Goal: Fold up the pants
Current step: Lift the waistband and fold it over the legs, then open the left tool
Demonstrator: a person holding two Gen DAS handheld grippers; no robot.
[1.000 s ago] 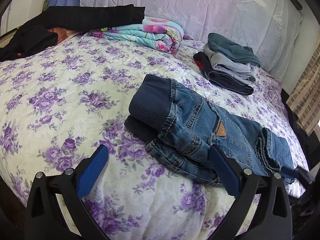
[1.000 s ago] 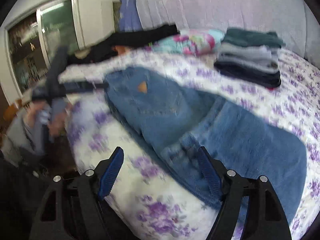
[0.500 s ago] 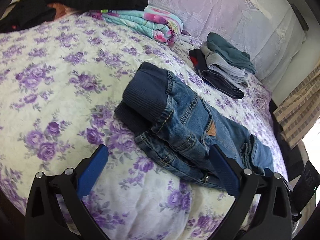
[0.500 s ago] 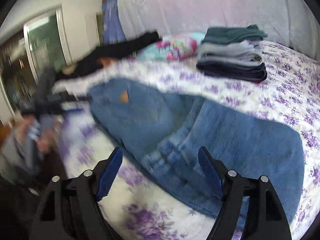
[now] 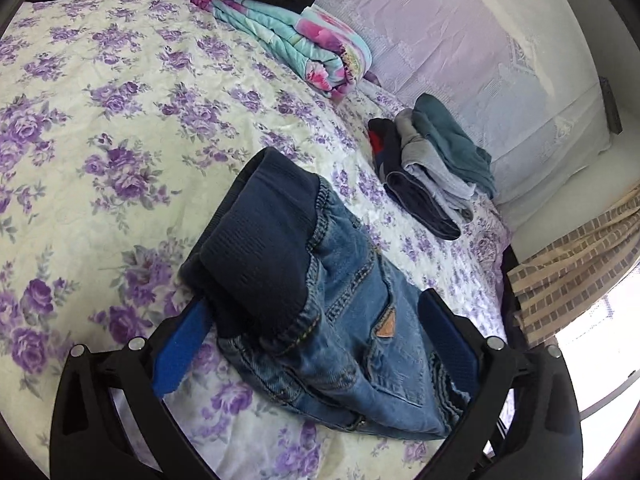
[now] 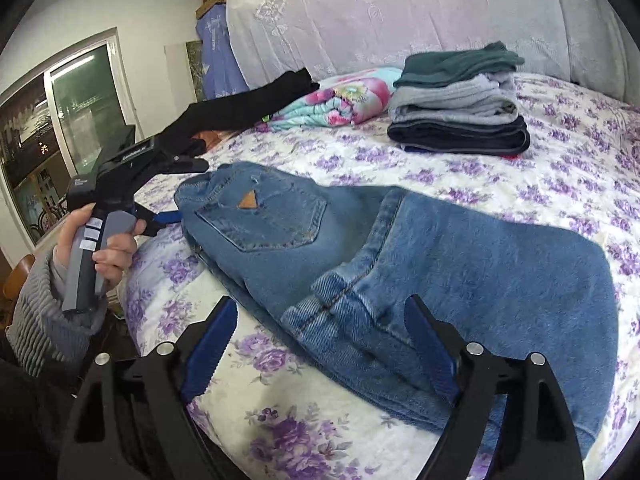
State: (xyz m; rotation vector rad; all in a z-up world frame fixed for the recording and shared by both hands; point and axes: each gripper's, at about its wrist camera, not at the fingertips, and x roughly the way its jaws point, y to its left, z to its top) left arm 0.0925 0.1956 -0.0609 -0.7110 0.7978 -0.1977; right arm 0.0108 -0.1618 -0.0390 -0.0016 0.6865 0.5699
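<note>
Bed (image 5: pixel 120 128), floral purple sheet: landmark. Jeans (image 6: pixel 420 248) lie folded near bed's front edge, waistband end toward left gripper (image 5: pixel 316 344), hem end toward right gripper (image 6: pixel 320 344). Left jaws apart, straddling waistband, pads not pressing. Right jaws apart, just been opening, hem between them, unclamped. Folded clothes stack (image 6: pixel 460 108) farther back on bed.

The right hand-held gripper (image 6: pixel 320 344) straddles the jeans' (image 6: pixel 400 248) cuff, jaws just widened.
</note>
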